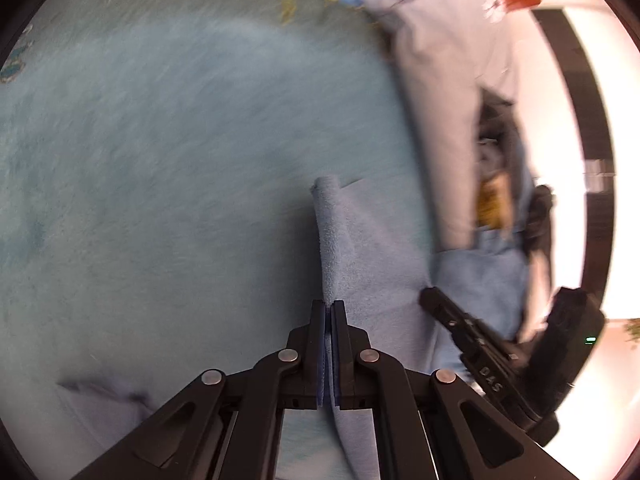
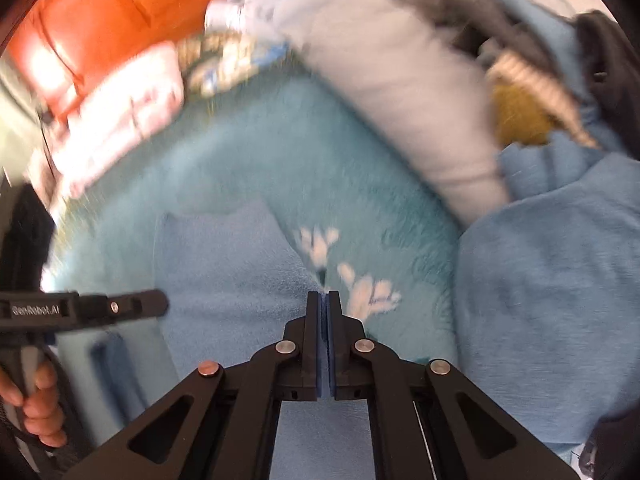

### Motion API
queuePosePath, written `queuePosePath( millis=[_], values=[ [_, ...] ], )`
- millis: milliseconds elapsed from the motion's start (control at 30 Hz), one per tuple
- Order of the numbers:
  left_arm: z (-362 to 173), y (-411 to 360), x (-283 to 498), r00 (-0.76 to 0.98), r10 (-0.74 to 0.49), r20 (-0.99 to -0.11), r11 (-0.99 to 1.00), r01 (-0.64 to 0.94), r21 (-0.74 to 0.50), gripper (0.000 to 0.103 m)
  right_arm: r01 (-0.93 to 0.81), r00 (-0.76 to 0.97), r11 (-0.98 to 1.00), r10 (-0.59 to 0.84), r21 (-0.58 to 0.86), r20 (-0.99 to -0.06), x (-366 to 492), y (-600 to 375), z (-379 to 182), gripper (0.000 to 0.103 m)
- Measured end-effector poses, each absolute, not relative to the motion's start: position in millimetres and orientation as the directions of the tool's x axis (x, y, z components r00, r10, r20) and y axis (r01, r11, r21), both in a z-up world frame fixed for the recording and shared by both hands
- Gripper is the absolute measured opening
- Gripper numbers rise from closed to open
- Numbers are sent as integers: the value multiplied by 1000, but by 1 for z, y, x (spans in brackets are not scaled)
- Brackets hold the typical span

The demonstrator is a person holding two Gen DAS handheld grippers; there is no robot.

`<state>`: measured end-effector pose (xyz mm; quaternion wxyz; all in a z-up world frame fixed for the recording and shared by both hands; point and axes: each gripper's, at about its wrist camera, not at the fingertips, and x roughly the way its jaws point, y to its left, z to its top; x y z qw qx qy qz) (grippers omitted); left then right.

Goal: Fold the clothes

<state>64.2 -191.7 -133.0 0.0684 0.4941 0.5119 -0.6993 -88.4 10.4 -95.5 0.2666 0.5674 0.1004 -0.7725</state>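
A light blue fleece garment (image 1: 360, 240) lies over a teal blanket (image 1: 160, 140). My left gripper (image 1: 328, 306) is shut on a folded edge of the garment, which rises in a ridge from between the jaws. In the right wrist view the same garment (image 2: 224, 272) spreads to the left, and my right gripper (image 2: 323, 296) is shut on its edge. The right gripper also shows in the left wrist view (image 1: 472, 328). The left gripper shows in the right wrist view (image 2: 156, 304), held by a hand (image 2: 36, 404). Both views are motion blurred.
A grey pillow (image 2: 400, 80) lies behind the garment. A heap of clothes (image 2: 540, 60) in dark, yellow and blue sits at the right, with another light blue fleece piece (image 2: 552, 300) in front of it. An orange cushion (image 2: 100, 20) and pink fabric (image 2: 124, 112) are at the back left.
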Motion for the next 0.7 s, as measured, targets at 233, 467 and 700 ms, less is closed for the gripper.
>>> queuePosePath(
  millis=[233,467,700],
  values=[
    [-138,-202,64,-434,358,-827,-536,630,-563,2,478,-172,-864,-270,159,-947,-92,7,-113,2],
    [-107,-223,101,-511,374,-774,-515,580,-631,4,393,-228,-901,-291,185,-929,-85,36,-88,22],
    [-98,-237,152,-427,279,-860,-535,675,-508,26,186,-286,-948,-305,260,-909,-11,118,-57,26]
  ],
)
